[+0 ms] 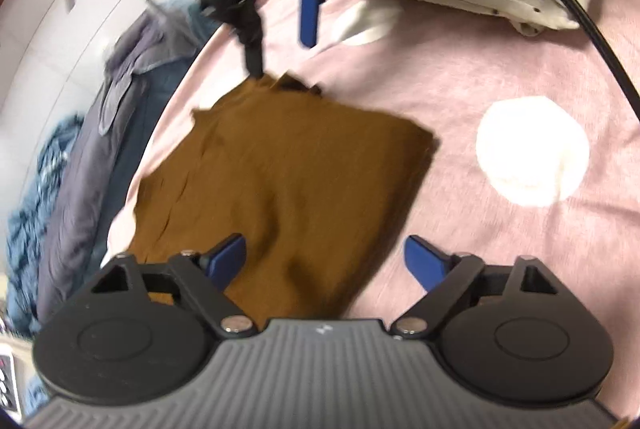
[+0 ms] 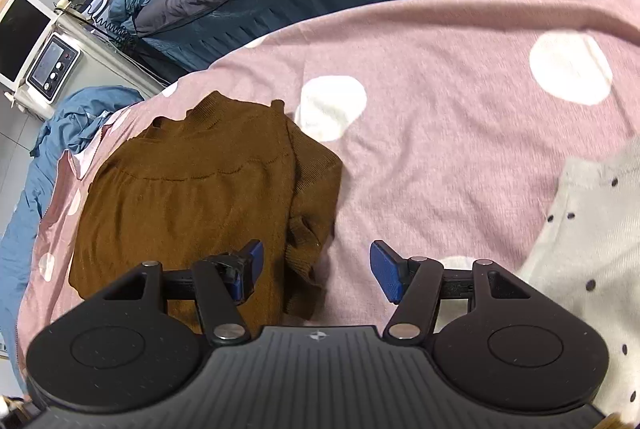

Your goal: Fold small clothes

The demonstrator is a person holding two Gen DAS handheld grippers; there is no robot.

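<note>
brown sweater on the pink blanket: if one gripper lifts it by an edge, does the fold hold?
Probably not. The brown sweater looks like soft knit, lying in loose layers with a sleeve tucked along one side, so it would likely droop and unfold. It seems light for its size. The fuzzy pink blanket may drag at it if pushed.

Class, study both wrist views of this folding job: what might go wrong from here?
1. The brown sweater lies near the edge of the pink spotted blanket; a tug might drag it off.
2. Its bunched sleeve may unfold when lifted.
3. The left gripper and right gripper, both open, work close together and may collide.
</note>
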